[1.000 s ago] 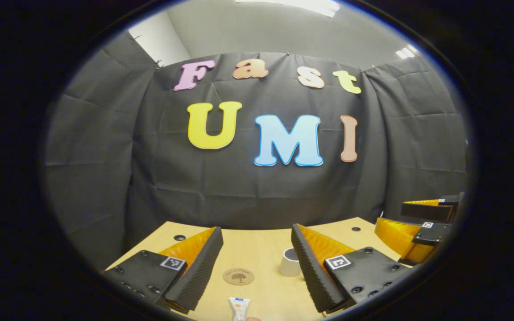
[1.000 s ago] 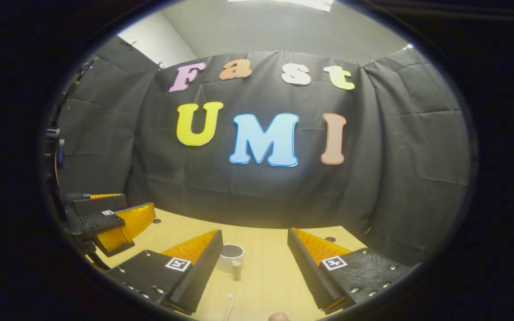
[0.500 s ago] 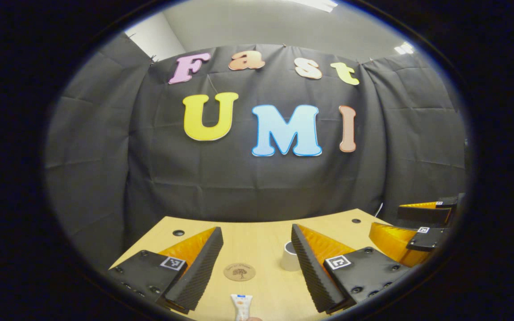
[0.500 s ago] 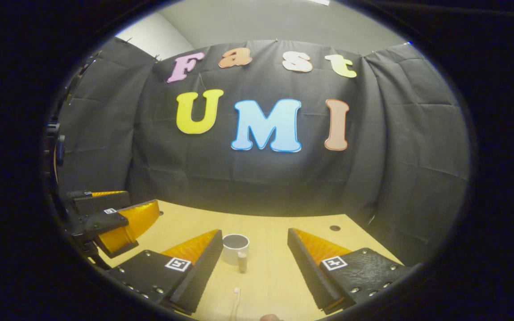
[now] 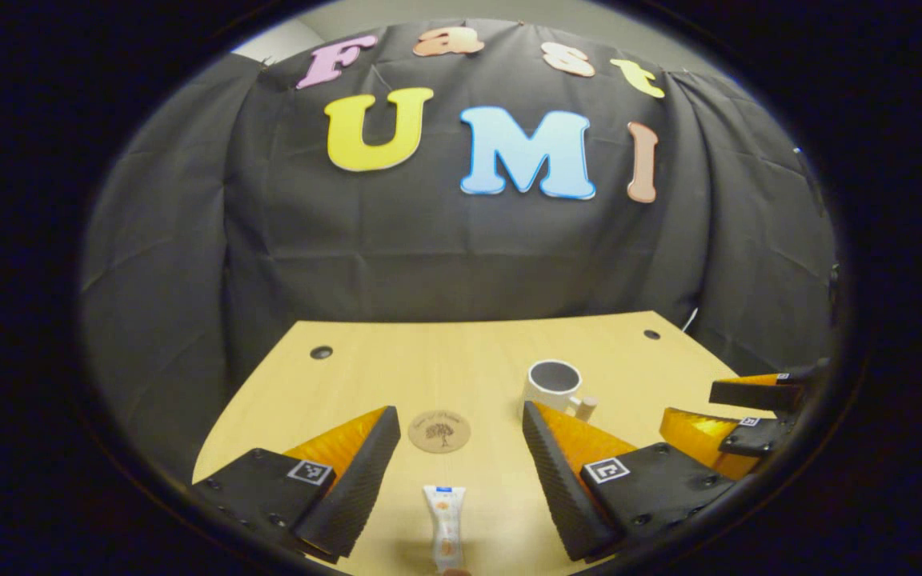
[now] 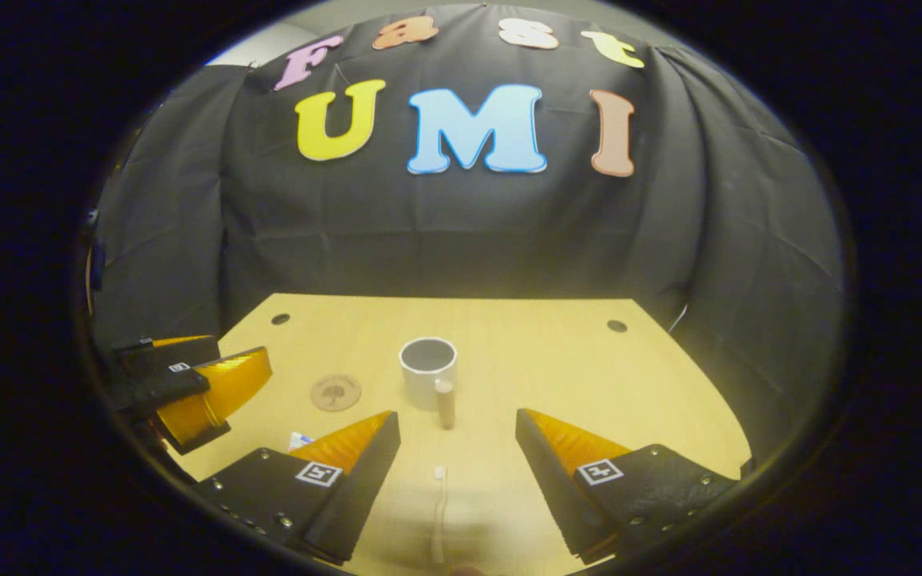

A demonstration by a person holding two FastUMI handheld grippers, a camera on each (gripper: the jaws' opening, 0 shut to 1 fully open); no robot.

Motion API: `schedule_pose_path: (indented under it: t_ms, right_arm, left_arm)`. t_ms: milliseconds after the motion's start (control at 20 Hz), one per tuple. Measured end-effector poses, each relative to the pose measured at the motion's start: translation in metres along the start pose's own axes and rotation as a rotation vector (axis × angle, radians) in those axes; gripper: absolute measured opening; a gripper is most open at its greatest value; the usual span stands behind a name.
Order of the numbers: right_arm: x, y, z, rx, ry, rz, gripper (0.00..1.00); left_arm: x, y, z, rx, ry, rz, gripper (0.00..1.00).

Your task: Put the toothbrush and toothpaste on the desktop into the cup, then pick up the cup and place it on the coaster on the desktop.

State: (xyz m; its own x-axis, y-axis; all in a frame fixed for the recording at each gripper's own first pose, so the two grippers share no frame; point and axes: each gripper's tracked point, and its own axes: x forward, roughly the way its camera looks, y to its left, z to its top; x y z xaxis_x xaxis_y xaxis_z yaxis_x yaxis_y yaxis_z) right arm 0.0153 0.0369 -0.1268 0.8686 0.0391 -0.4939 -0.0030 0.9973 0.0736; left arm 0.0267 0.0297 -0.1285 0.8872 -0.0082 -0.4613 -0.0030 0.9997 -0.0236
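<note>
Left gripper view: left gripper [image 5: 454, 448], fingers wide, hovers over the toothpaste [image 5: 445, 526] lying flat on the bench [image 5: 397, 368]. It looks light and squashy; grip it mid-body, across its width.

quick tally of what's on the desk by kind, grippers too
cup: 1
coaster: 1
toothpaste: 1
toothbrush: 1
grippers: 2, left gripper and right gripper, both open
Total: 6
</note>
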Motion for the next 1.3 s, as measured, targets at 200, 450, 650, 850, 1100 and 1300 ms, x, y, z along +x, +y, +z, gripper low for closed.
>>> schedule_pose_path:
  t_ms: [200, 450, 650, 850, 1100, 1300]
  right_arm:
    - [0.014, 0.006, -0.040, 0.009, 0.173, 0.004, 0.91]
    - [0.033, 0.016, -0.089, 0.015, 0.370, 0.025, 0.91]
    - [0.040, 0.018, -0.112, 0.005, 0.484, 0.032, 0.92]
    - [0.043, 0.029, -0.139, -0.006, 0.597, 0.058, 0.93]
    - [0.044, 0.034, -0.163, -0.022, 0.707, 0.061, 0.93]
    - [0.046, 0.032, -0.179, 0.007, 0.786, 0.050, 0.90]
  left_arm:
    - [0.026, 0.008, -0.048, -0.047, 0.193, 0.005, 1.00]
    - [0.037, 0.020, -0.109, -0.063, 0.443, 0.019, 0.98]
    - [0.033, 0.031, -0.144, -0.081, 0.577, 0.037, 0.96]
    - [0.033, 0.036, -0.174, -0.097, 0.685, 0.049, 0.98]
    - [0.034, 0.036, -0.196, -0.096, 0.782, 0.033, 0.96]
    - [0.035, 0.030, -0.209, -0.114, 0.828, 0.027, 0.96]
